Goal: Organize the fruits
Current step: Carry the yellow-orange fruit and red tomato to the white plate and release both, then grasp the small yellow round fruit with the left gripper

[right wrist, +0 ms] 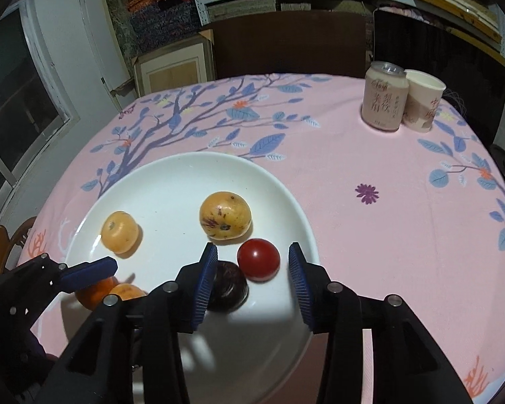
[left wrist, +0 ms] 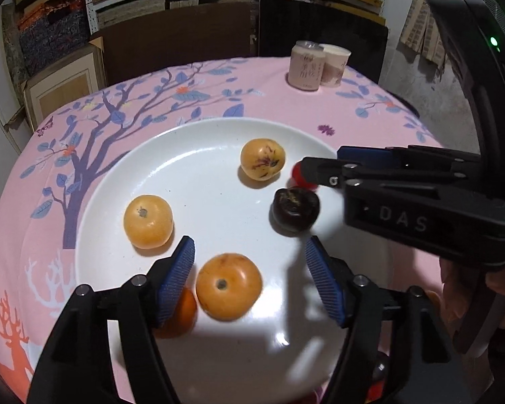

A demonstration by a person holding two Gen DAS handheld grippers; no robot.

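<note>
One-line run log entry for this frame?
left tongs: open over orange fruit | right tongs: open by red fruit | all fruit on white plate

A table under a pink leaf-print tablecloth carries a white plate. A pink can and paper cup touch near its far edge.

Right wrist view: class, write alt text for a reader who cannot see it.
A white plate on a pink floral tablecloth holds orange fruits, a red tomato and a dark fruit. The right gripper, jaws open, flanks the tomato. A can and cup stand behind.
</note>
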